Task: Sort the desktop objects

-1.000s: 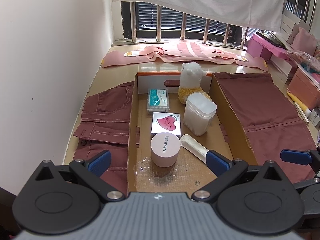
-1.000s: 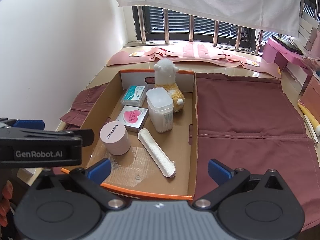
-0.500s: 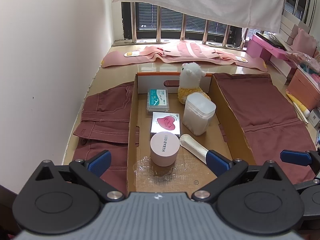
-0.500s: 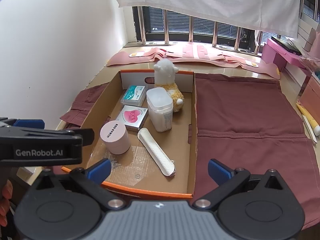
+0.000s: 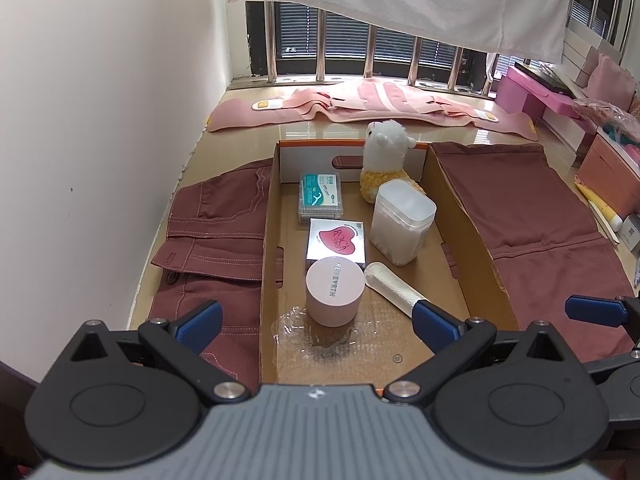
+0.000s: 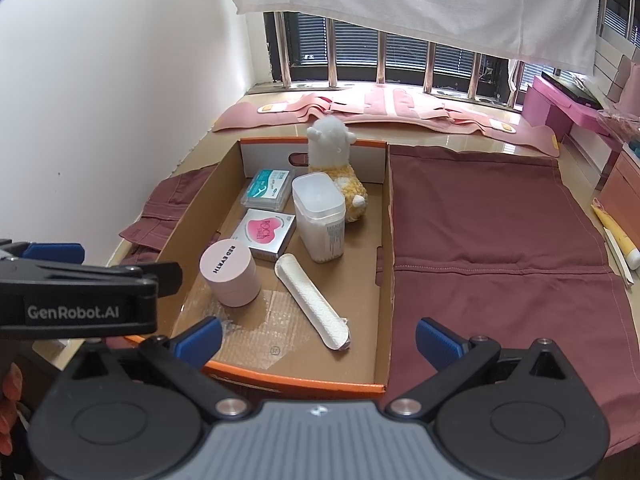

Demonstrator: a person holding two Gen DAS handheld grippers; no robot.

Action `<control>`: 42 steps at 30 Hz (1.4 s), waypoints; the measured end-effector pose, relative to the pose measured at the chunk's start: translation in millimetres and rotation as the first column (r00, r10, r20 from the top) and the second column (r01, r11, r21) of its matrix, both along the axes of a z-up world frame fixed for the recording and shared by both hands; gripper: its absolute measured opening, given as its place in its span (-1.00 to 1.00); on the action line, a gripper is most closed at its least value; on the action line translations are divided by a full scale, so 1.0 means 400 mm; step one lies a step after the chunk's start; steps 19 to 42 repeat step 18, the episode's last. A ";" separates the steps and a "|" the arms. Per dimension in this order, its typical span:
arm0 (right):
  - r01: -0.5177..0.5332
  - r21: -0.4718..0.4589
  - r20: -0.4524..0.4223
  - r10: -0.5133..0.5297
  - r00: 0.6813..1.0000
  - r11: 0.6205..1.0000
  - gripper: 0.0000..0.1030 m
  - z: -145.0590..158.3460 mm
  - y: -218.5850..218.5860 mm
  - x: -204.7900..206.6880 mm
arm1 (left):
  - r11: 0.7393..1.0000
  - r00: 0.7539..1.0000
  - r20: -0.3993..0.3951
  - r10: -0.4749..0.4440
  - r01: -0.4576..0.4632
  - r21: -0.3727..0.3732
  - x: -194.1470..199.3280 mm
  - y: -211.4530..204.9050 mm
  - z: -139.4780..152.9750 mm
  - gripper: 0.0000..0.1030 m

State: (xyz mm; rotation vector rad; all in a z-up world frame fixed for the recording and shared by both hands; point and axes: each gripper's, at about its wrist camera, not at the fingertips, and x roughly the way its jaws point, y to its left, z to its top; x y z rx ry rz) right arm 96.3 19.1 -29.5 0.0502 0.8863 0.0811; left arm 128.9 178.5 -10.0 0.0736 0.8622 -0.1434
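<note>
An open cardboard box (image 5: 458, 216) (image 6: 382, 256) lies on the desk. Inside it stand a pink round jar (image 5: 335, 292) (image 6: 231, 278), a heart-printed box (image 5: 338, 239) (image 6: 266, 233), a green floss box (image 5: 321, 197) (image 6: 267, 191), a clear lidded container (image 5: 401, 226) (image 6: 319, 216), a plush alpaca (image 5: 384, 158) (image 6: 334, 160) and a white wrapped roll (image 5: 390, 287) (image 6: 314, 304). My left gripper (image 5: 318, 322) hovers open over the box's near end, fingers empty. My right gripper (image 6: 318, 338) is open and empty above the box's front right corner.
Maroon trousers (image 5: 216, 232) (image 6: 496, 232) are spread on both sides of the box. A pink cloth (image 5: 360, 106) lies by the barred window. A white wall (image 5: 100, 120) bounds the left. Pink boxes (image 5: 536, 94) and a yellow tube (image 6: 618, 236) sit at far right.
</note>
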 end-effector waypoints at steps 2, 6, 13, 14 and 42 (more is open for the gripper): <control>0.000 -0.001 0.000 0.000 1.000 1.000 1.00 0.000 0.001 -0.001 | 1.000 1.000 0.000 0.000 0.000 0.000 -0.002 0.000 0.000 1.00; -0.001 -0.001 0.001 0.001 1.000 1.000 1.00 0.000 0.002 -0.001 | 1.000 1.000 0.000 0.000 0.000 0.002 -0.004 0.001 -0.001 1.00; -0.004 -0.002 0.002 0.004 1.000 1.000 1.00 -0.001 0.001 -0.002 | 1.000 1.000 0.001 -0.003 0.003 0.002 -0.007 0.002 -0.003 1.00; -0.004 -0.002 0.002 0.004 1.000 1.000 1.00 -0.002 0.001 -0.002 | 1.000 1.000 0.002 -0.003 0.003 0.002 -0.008 0.002 -0.003 1.00; -0.006 -0.003 0.002 0.006 1.000 1.000 1.00 -0.003 0.000 -0.002 | 1.000 1.000 0.004 -0.001 0.001 0.001 -0.007 0.001 -0.003 1.00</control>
